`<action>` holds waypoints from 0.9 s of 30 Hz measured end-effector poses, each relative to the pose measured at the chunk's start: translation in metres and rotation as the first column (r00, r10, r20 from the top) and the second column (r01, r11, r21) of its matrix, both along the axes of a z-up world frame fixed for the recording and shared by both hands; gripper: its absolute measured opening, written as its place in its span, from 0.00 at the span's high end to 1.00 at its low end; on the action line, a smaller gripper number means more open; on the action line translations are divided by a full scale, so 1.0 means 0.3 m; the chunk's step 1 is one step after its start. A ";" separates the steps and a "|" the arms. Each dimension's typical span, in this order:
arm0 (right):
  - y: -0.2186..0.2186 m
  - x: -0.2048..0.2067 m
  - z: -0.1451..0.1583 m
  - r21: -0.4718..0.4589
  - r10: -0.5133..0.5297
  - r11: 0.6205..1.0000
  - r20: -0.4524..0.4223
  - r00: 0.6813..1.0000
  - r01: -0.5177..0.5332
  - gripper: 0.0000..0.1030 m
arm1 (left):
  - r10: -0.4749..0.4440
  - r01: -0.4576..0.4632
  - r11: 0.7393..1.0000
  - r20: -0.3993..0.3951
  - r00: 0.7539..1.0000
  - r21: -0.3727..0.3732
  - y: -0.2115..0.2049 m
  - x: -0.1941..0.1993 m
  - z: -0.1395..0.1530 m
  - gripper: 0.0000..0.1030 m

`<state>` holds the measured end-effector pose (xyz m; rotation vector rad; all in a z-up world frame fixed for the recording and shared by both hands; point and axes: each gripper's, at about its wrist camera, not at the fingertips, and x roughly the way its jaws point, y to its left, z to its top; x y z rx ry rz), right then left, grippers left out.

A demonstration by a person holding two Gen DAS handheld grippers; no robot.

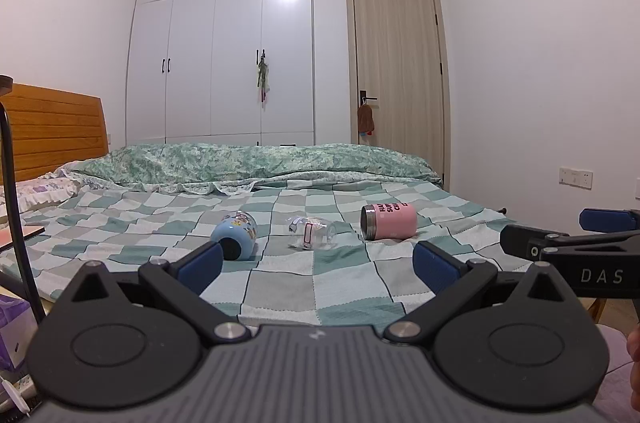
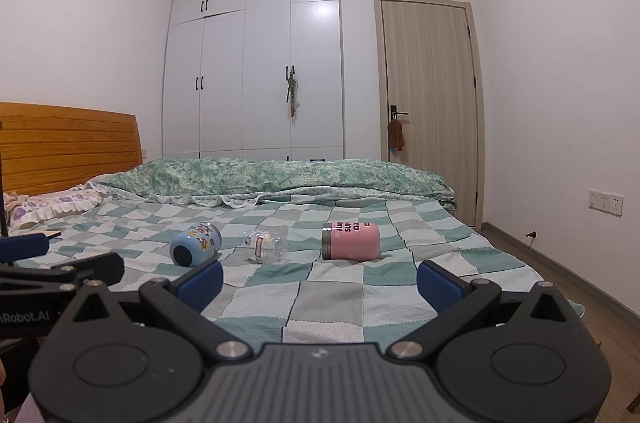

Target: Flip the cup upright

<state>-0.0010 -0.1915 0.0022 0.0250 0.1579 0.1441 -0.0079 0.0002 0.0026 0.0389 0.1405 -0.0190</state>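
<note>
Three cups lie on their sides on a checked bedspread (image 1: 320, 275). A blue cartoon cup (image 1: 235, 235) lies at the left, a clear plastic cup (image 1: 311, 232) in the middle, a pink cup with a steel rim (image 1: 389, 221) at the right. The same cups show in the right wrist view: blue (image 2: 196, 244), clear (image 2: 267, 245), pink (image 2: 351, 240). My left gripper (image 1: 318, 265) is open and empty, short of the cups. My right gripper (image 2: 320, 283) is open and empty, also short of them.
A rolled green quilt (image 1: 256, 163) lies across the far side of the bed. A wooden headboard (image 1: 52, 127) and a pillow (image 1: 44, 189) are at the left. A wardrobe (image 1: 224, 43) and a door (image 1: 396, 63) stand behind. A wall is at the right.
</note>
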 end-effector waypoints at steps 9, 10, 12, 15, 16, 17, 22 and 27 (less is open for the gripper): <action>0.000 0.001 0.000 0.000 0.000 1.000 0.000 1.000 0.000 0.00 | 0.000 0.000 1.000 -0.001 1.000 0.000 -0.001 -0.001 0.002 0.00; 0.000 0.001 0.000 0.000 0.000 1.000 0.000 1.000 0.000 0.00 | -0.001 0.001 1.000 -0.001 1.000 -0.001 -0.002 -0.002 0.003 0.00; 0.001 0.001 0.000 0.000 0.000 1.000 0.000 1.000 0.000 0.00 | 0.000 0.000 1.000 0.000 1.000 -0.001 -0.002 -0.001 0.003 0.00; 0.001 0.001 0.000 0.000 0.000 1.000 0.000 1.000 0.000 0.00 | 0.000 0.000 1.000 0.000 1.000 -0.001 -0.002 -0.002 0.003 0.00; 0.001 0.001 0.000 0.000 0.000 1.000 0.000 1.000 0.000 0.00 | 0.000 0.000 1.000 0.000 1.000 -0.001 -0.004 -0.001 0.005 0.00; 0.001 0.001 0.000 0.000 0.000 1.000 0.000 1.000 0.000 0.00 | 0.000 0.000 1.000 0.000 1.000 -0.001 -0.002 -0.002 0.004 0.00; 0.001 0.001 0.000 0.000 0.000 1.000 0.000 1.000 0.000 0.00 | -0.001 0.001 1.000 0.001 1.000 -0.001 -0.001 -0.003 0.004 0.00; 0.001 0.001 -0.001 0.000 0.000 1.000 0.000 1.000 0.000 0.00 | -0.001 0.001 1.000 0.003 1.000 -0.001 -0.002 0.001 0.009 0.00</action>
